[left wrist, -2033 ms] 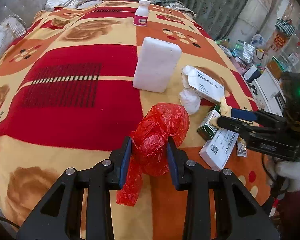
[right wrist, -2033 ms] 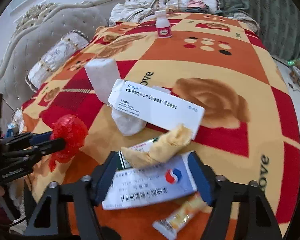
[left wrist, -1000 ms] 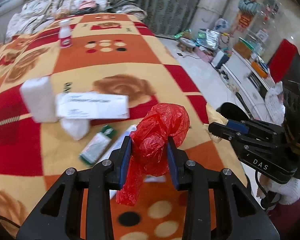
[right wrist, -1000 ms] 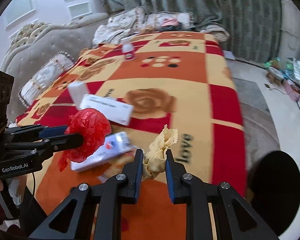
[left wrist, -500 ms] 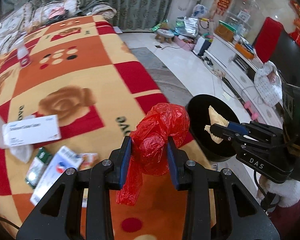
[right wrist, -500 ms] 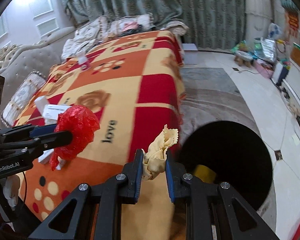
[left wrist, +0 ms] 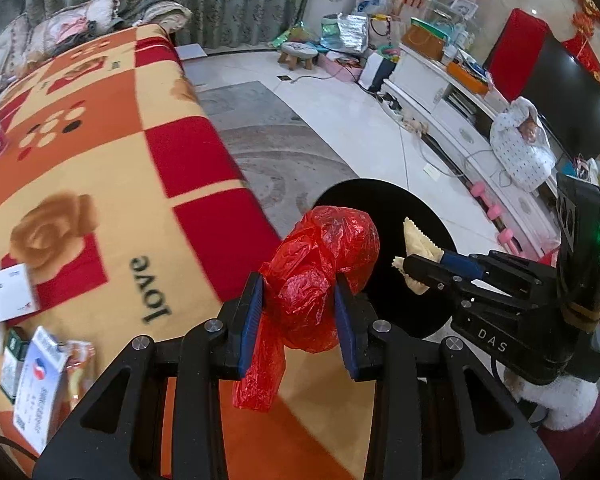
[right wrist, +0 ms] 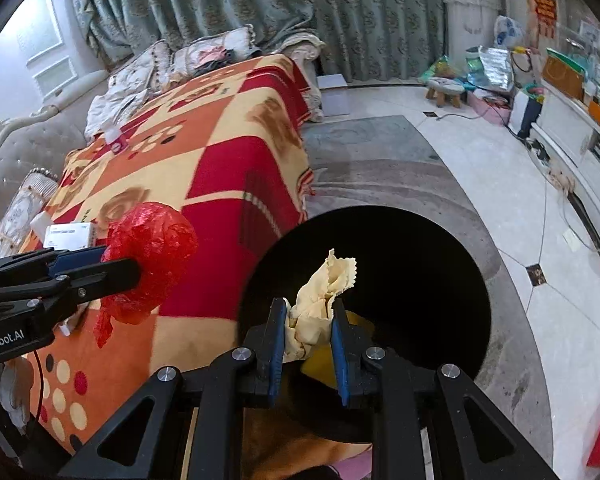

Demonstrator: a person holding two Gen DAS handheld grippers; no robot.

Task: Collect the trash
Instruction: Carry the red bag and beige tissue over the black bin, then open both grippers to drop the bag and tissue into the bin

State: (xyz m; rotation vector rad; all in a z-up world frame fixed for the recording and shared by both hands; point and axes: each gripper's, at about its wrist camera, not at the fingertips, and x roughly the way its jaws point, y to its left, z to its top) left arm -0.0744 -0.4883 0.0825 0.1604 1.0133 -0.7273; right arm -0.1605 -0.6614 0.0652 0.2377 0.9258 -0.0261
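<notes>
Holding the crumpled red plastic bag [left wrist: 320, 276] clamped in my left gripper [left wrist: 298, 316], I judge it sits over the blanket's [left wrist: 100, 168] edge rather than the black trash bin [right wrist: 420, 264], so letting go now would drop it short. My right gripper [right wrist: 309, 328] pinches the cream wrapper [right wrist: 320, 296] above the bin's mouth, but being so light it could cling to a pad or flutter past the rim.

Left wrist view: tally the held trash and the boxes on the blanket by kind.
Bags: 1, the red bag
Wrappers: 1, the yellow wrapper
Boxes: 3, the white box, green box, blue-and-white box
Total: 5
</notes>
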